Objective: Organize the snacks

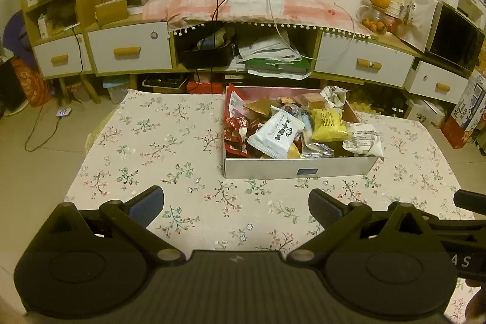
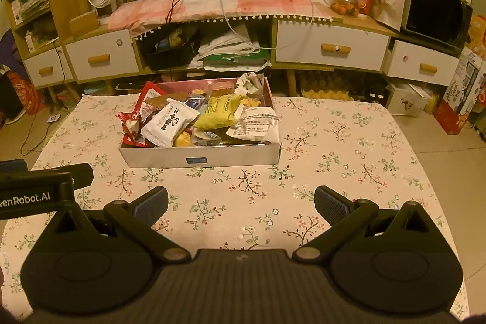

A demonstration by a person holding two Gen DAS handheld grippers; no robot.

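On the table with the flowery cloth sits a flat white box full of snacks. A white packet lies on top in the middle, with a yellow packet just beside it and red wrappers at the other end. Nearer to me, the left gripper and the right gripper hang over the bare cloth. Both have their jaws wide apart and hold nothing.

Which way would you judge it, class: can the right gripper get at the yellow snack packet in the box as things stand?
Probably yes. The right gripper is open and empty, the yellow snack packet lies on top of the pile, and only bare tablecloth lies between.
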